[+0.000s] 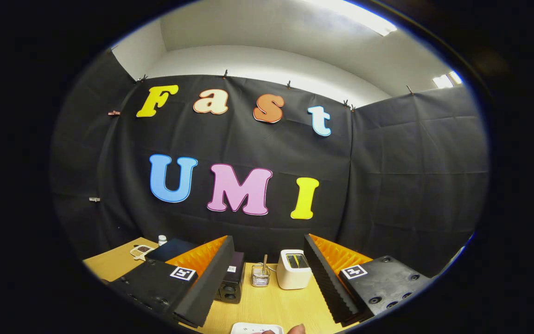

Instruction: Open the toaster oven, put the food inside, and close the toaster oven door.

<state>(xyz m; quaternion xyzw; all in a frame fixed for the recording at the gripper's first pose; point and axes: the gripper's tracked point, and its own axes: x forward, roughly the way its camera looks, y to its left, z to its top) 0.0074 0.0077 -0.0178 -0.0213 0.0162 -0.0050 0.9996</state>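
My gripper [268, 239] is open wide, held above the wooden table [267, 306] with nothing between its fingers. A small black toaster oven [231, 280] with round knobs on its front stands on the table, partly hidden behind the left finger [202, 283]. Its door cannot be made out. A white plate [253, 328] lies at the table's near edge, below and between the fingers, and only its far rim shows. What lies on it cannot be told. A person's fingertip [297, 329] shows just beside the plate.
A white toaster [293, 270] stands close to the right finger [327, 283], with a small clear holder and a stick [260, 275] between it and the oven. Beyond the left finger lie a dark flat case [170, 249], a small keypad device [140, 251] and a white bottle [162, 240].
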